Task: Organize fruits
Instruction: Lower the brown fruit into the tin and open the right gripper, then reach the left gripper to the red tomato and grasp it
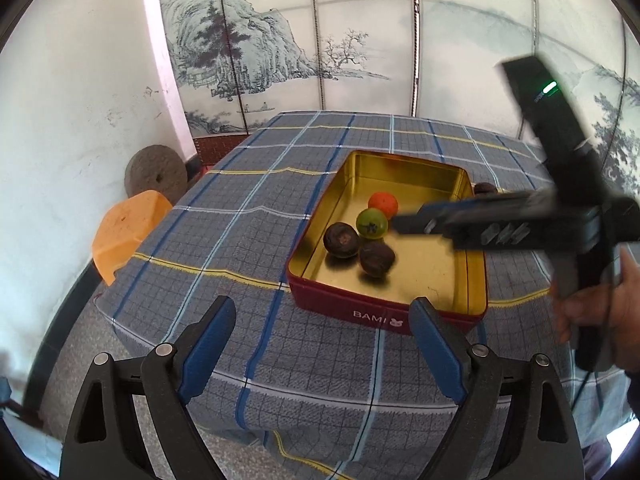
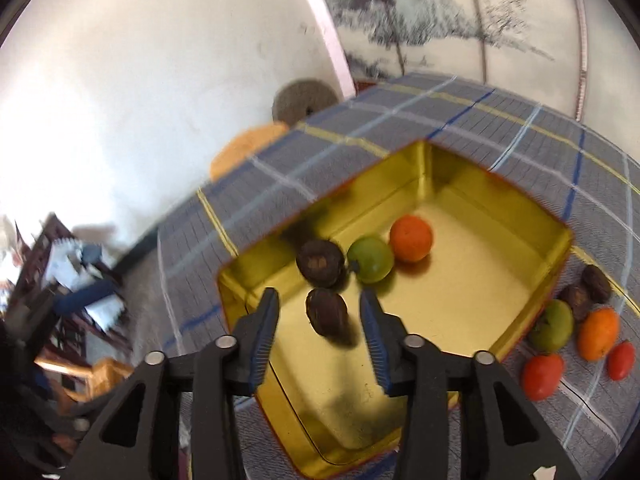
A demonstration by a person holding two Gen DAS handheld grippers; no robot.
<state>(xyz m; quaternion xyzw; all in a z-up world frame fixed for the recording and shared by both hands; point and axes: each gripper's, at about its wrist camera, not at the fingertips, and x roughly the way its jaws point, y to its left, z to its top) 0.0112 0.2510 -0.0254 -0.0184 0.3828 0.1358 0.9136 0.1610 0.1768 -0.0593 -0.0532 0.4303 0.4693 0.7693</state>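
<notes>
Four fruits are lodged in the tin (image 2: 558, 248) beneath the spread, empty right claw (image 2: 320, 316); six loose fruits (image 2: 554, 326) are left rightward.

Left wrist view: from the near table edge, facing forward and down over the tin (image 1: 472, 280). Right wrist view: close above the tin (image 2: 532, 280), tilted, facing down into it. Shared: the tin's inside, checked cloth (image 1: 248, 216).
</notes>
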